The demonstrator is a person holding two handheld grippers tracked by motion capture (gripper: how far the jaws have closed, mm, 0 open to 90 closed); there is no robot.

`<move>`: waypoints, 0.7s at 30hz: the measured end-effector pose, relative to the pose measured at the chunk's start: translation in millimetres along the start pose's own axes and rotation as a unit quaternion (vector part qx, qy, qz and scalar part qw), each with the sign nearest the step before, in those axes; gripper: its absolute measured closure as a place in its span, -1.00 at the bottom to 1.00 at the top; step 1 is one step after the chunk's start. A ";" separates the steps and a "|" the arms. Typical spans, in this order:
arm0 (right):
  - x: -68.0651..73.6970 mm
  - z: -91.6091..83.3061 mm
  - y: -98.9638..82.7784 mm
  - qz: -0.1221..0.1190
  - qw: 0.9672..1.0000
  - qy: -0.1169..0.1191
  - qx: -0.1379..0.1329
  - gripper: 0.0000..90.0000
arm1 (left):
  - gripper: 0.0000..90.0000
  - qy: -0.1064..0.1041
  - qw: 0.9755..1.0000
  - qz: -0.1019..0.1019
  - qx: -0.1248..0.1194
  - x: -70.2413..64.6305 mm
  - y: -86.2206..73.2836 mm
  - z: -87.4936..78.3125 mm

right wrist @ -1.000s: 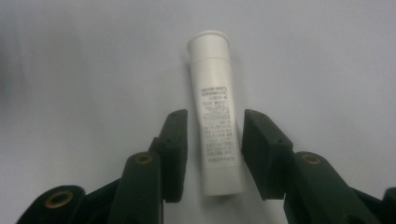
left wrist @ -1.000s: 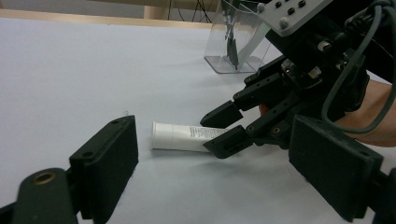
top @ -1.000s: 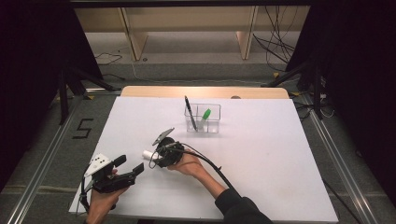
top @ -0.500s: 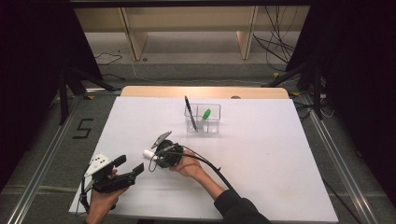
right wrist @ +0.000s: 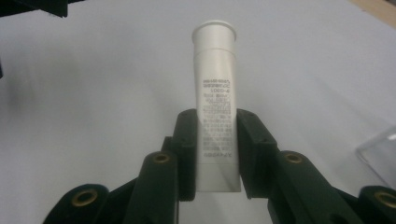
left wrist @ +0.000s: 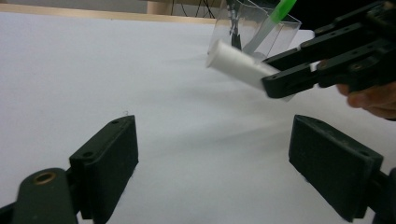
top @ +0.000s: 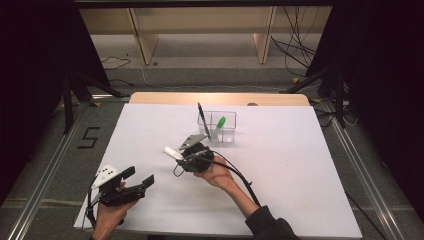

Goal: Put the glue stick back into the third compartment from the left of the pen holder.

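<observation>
Nearest to the person, the left hand-held gripper (top: 136,181) rests low over the white surface (top: 300,165) with its jaws wide apart and nothing between them. Further in, the right hand-held gripper (top: 186,158) is clamped on a white tube (top: 173,153), which it holds above the surface, cap end pointing away. Beyond stands a clear container (top: 223,127) holding a black pen (top: 202,118) and a green marker (top: 220,121).

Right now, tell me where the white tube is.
The white tube is clamped in the right hand-held gripper, left of table centre in the high view, just short of the clear container.
</observation>
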State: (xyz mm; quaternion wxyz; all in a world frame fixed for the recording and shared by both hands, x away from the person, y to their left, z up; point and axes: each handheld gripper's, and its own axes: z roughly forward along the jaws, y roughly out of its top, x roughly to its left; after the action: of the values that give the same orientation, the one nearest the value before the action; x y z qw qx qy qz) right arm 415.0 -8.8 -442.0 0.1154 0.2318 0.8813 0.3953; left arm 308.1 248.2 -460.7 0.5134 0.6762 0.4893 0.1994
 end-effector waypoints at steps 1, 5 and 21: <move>-1.4 -4.3 -1.9 0.002 1.000 -0.002 -0.005 0.59 | -0.66 0.001 1.000 0.000 0.001 -0.1 -0.1 0.4; -8.7 -27.3 -15.7 0.023 0.999 -0.016 -0.034 0.59 | -0.66 0.005 1.000 -0.001 0.006 -0.1 -0.7 2.3; -17.3 -91.9 -75.1 0.065 0.989 -0.072 -0.109 0.59 | -0.66 0.002 1.000 -0.003 0.019 -2.6 -1.6 7.0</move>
State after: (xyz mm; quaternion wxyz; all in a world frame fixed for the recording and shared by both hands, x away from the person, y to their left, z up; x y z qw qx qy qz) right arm 370.6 -120.1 -437.3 0.1767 0.3023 0.8057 0.4777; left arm 311.7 242.5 -464.3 0.5002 0.6841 0.4958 0.1896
